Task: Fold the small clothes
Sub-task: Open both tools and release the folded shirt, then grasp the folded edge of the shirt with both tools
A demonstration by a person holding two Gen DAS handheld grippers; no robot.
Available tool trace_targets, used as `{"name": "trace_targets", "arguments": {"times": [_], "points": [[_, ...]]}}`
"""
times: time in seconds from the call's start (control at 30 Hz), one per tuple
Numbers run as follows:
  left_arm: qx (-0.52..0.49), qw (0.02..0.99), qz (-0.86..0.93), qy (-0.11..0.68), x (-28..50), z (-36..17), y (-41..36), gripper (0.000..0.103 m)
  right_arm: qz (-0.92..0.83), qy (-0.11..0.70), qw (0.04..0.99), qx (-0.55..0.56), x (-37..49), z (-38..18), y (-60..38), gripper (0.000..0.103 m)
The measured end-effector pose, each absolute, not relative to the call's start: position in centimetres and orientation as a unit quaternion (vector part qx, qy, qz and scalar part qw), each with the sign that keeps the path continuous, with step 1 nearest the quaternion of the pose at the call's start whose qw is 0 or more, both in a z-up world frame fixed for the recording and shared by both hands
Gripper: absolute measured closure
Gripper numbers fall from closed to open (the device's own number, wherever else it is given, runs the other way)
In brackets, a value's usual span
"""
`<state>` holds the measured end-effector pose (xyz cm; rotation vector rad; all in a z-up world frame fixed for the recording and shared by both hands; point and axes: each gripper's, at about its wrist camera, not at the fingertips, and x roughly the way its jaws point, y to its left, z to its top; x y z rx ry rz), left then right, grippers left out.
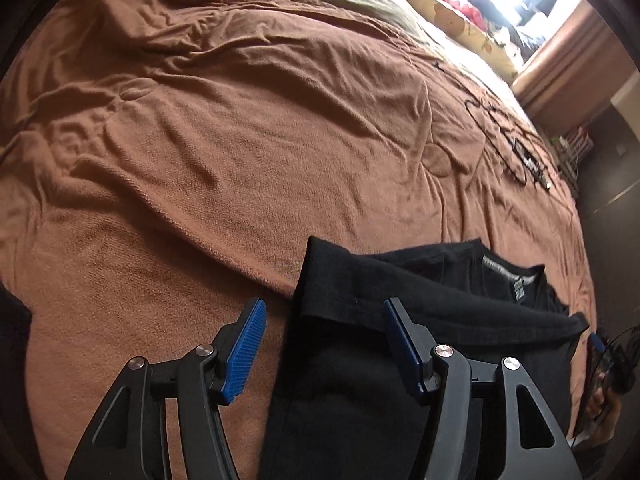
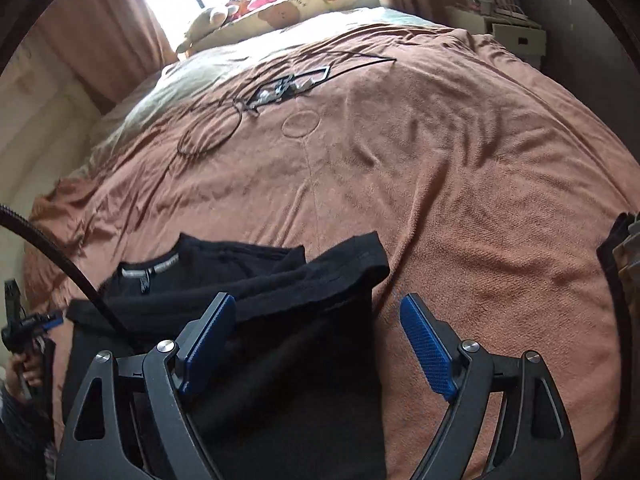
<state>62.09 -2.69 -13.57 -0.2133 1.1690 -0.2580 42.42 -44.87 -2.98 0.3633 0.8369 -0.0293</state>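
Observation:
A black T-shirt (image 1: 404, 280) (image 2: 280, 280) lies partly folded on the brown bedspread (image 1: 240, 140) (image 2: 440, 180), with a sleeve laid over its body and the collar label (image 1: 516, 276) (image 2: 148, 272) showing. My left gripper (image 1: 325, 308) is open above the shirt's left edge, one blue pad over the bedspread and the other over the cloth. My right gripper (image 2: 318, 300) is open above the shirt's right edge, its left pad over the cloth and its right pad over bare bedspread. Neither gripper's pads press on anything.
Black cables and a wire hanger (image 1: 520, 152) (image 2: 260, 96) lie farther up the bed. Pillows and soft toys (image 2: 280, 0) sit at the head under a bright window. A white shelf unit (image 2: 516, 36) stands beside the bed. Stacked cloth (image 2: 624, 248) shows at the right edge.

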Motion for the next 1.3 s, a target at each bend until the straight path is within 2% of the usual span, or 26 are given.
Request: {"name": "trace_targets", "arguments": {"times": [0.2, 0.37, 0.57, 0.93, 1.0, 1.1, 1.17, 1.3], "points": [[0.004, 0.796, -0.140, 0.589, 60.6, -15.6, -5.0, 0.040, -0.004, 0.458, 0.883, 0.105, 44.0, -3.8, -43.0, 0.020], [0.041, 0.778, -0.128, 0.614, 61.1, -18.1, -6.0, 0.040, -0.023, 0.489, 0.870, 0.064, 47.3, -5.1, -42.5, 0.020], [0.082, 0.791, -0.111, 0.596, 63.0, -18.2, -7.3, 0.030, -0.044, 0.484, 0.873, 0.044, 49.9, -5.6, -42.7, 0.020], [0.059, 0.821, -0.073, 0.563, 68.3, -18.0, -7.1, 0.028, -0.073, 0.461, 0.880, 0.090, 55.1, -6.5, -45.0, 0.020], [0.057, 0.827, -0.058, 0.557, 69.4, -18.1, -6.9, 0.030, -0.071, 0.458, 0.881, 0.097, 55.7, -6.8, -45.1, 0.028], [0.028, 0.828, -0.049, 0.557, 70.7, -18.3, -6.1, 0.041, -0.060, 0.451, 0.883, 0.118, 55.8, -6.7, -45.5, 0.041], [0.006, 0.832, -0.050, 0.553, 71.1, -18.1, -5.8, 0.048, -0.045, 0.446, 0.884, 0.129, 55.5, -6.4, -45.8, 0.045], [-0.022, 0.830, -0.082, 0.552, 71.3, -18.1, -5.2, 0.051, -0.005, 0.431, 0.888, 0.158, 53.9, -5.7, -46.5, 0.046]]}}
